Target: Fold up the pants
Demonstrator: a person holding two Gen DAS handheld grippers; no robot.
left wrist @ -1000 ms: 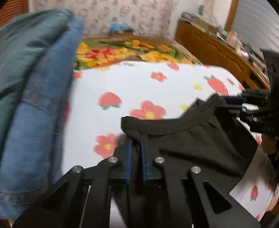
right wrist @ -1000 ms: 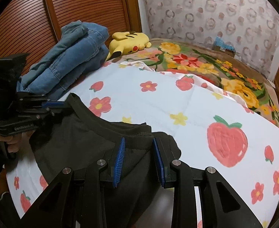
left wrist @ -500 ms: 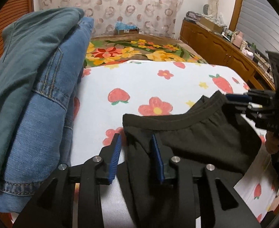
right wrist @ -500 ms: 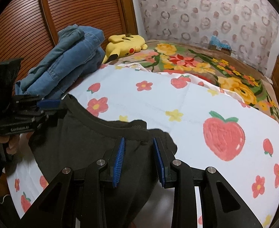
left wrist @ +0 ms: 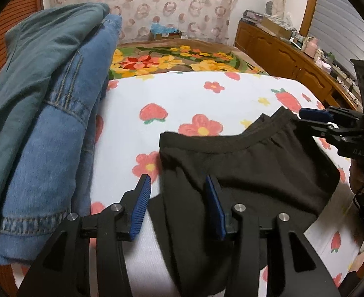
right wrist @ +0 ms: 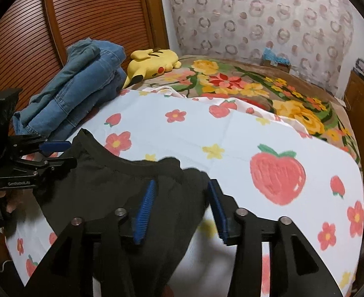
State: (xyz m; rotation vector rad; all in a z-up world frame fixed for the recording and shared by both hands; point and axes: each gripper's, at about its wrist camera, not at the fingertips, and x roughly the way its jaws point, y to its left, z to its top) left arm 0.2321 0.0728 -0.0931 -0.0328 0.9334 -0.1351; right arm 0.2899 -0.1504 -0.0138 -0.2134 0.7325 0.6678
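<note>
Black pants (left wrist: 251,168) lie on the white flower-and-strawberry sheet (left wrist: 187,104), waistband toward the far side. My left gripper (left wrist: 179,203) is open, its blue pads astride the left waistband corner. My right gripper (right wrist: 182,208) is open too, with the right waistband corner (right wrist: 177,173) between its pads. Each gripper shows in the other's view: the right one (left wrist: 313,116) at the far waist corner, the left one (right wrist: 55,151) beside the other corner. The pants' lower part is hidden below the gripper bodies.
A stack of folded blue denim (left wrist: 45,113) lies at the left, also in the right wrist view (right wrist: 83,84). A yellow plush toy (right wrist: 152,61) rests behind it. A floral blanket (right wrist: 244,84) covers the far bed. A wooden dresser (left wrist: 288,57) stands at the right.
Both grippers have opened: the left was shut on the waistband a second ago, the right narrow. The pants now lie loose on the sheet.
</note>
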